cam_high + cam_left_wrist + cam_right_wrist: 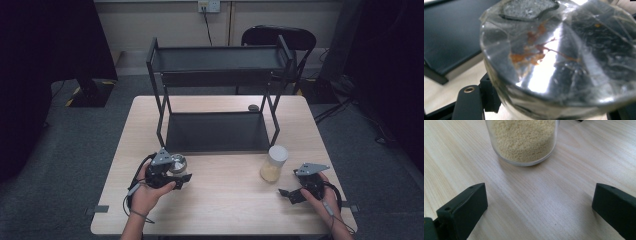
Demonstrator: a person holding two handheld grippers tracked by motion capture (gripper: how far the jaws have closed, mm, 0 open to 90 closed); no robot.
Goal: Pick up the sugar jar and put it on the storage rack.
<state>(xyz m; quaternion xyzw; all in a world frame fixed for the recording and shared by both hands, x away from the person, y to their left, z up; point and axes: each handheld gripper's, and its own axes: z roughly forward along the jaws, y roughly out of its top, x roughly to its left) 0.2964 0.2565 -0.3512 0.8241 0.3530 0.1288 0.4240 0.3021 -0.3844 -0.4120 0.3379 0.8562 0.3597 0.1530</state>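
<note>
Table [220, 200] carries a black shelf [217, 131] at 12 o'clock. Left gripper [172, 176] pinches a shiny-lidded jar [177, 163]; right gripper [292, 194], jaws spread, sits at 5 o'clock from a grain jar [273, 164].

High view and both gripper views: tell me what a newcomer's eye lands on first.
The black two-tier shelf rack at the table's far middle dominates. Before it, right of centre, stands a clear jar of yellowish grain, with the open right gripper just short of it. The left gripper grips a shiny clear-lidded jar.

Bare table [225, 192] lies between the tools; a grain jar [274, 163] fronts the black rack [218, 95].
</note>
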